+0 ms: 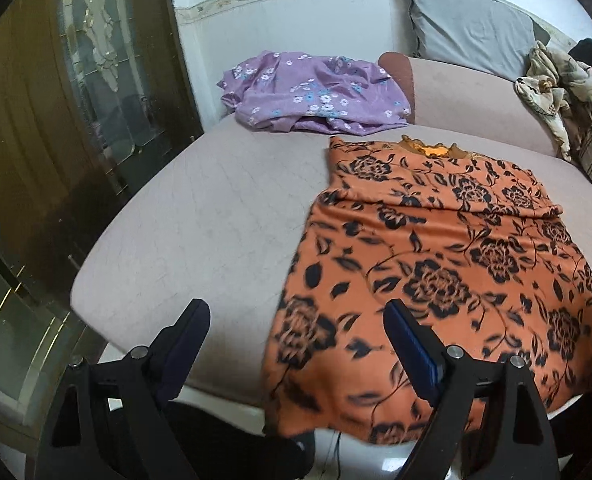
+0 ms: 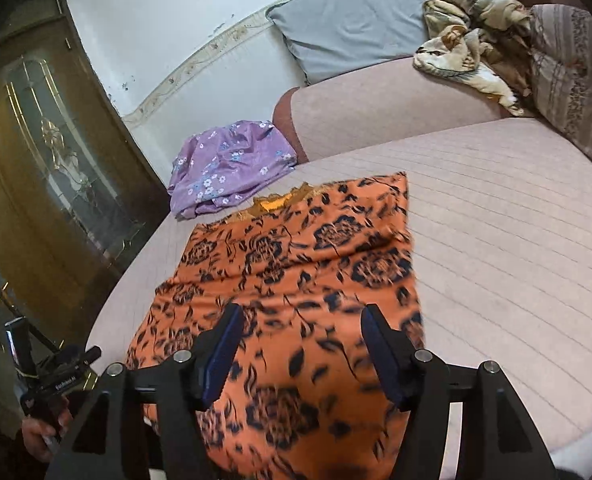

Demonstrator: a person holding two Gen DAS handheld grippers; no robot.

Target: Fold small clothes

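An orange garment with black flowers (image 1: 436,272) lies spread on the pink sofa seat (image 1: 199,216), its lower hem hanging over the front edge; its sleeves look folded in. It also shows in the right wrist view (image 2: 296,280). My left gripper (image 1: 296,312) is open and empty, above the garment's lower left edge. My right gripper (image 2: 302,316) is open and empty, above the garment's lower part. The left gripper also appears at the lower left of the right wrist view (image 2: 59,376), held in a hand.
A crumpled purple floral garment (image 1: 316,92) lies at the back of the seat, by the sofa armrest (image 1: 456,92). A grey cushion (image 1: 472,20), a beige crumpled cloth (image 1: 552,88) and a striped cushion (image 2: 576,80) sit behind. A wooden glass cabinet (image 1: 67,100) stands left.
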